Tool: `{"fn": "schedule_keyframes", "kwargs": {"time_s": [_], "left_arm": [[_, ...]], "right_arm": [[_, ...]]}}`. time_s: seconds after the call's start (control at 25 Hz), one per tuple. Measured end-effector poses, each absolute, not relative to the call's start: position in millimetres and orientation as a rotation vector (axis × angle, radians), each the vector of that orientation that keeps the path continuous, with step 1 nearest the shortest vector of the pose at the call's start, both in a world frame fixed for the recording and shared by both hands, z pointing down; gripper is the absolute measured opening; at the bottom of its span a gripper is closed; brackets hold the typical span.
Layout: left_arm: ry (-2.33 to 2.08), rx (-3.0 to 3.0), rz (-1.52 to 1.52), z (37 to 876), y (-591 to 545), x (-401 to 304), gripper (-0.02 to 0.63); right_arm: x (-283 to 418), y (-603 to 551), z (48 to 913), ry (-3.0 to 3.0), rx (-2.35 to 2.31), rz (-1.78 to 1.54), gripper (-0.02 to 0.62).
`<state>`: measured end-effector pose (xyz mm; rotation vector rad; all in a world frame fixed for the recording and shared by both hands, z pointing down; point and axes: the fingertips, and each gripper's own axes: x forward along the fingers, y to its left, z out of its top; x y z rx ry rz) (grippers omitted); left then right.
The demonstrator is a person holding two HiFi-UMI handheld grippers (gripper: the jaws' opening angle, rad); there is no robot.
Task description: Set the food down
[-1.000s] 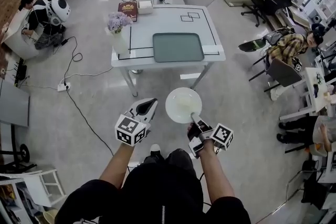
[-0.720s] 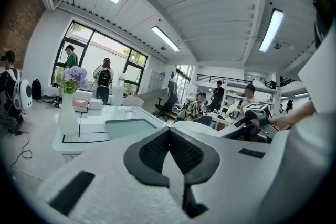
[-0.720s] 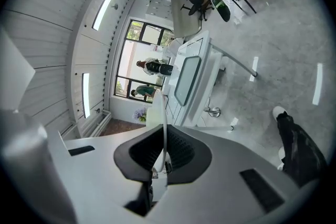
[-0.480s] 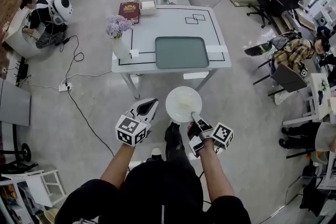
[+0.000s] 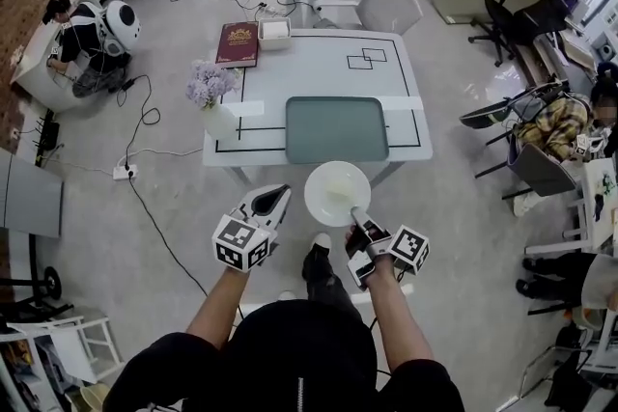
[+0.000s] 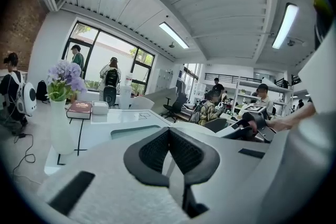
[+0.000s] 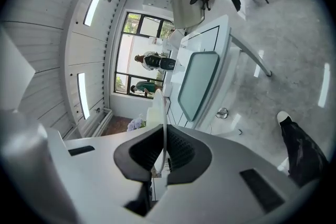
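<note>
Tipping looks the main risk: the right tool (image 5: 357, 215) pinches the white plate (image 5: 337, 193) by its near rim alone (the left tool (image 5: 273, 200), jaws together, holds nothing), in the air short of the bench (image 5: 319, 63), so a wobble could slip it.

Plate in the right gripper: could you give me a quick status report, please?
Right gripper shut on plate rim; left gripper shut, empty. Plate in the air, short of the table. Tray lies straight ahead.
</note>
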<state>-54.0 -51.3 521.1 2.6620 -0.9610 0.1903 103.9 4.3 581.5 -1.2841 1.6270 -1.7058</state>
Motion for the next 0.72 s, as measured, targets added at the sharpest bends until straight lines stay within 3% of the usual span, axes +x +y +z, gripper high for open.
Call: {"fn": "schedule_keyframes", "kwargs": {"time_s": [0.72], "left_arm": [[-1.064,2.592,0.18,522.0,-216.8,18.2,0.006]], "right_arm": [[172.6,-169.2,586.1,1.708,-1.211,-1.786,0.015]]}}
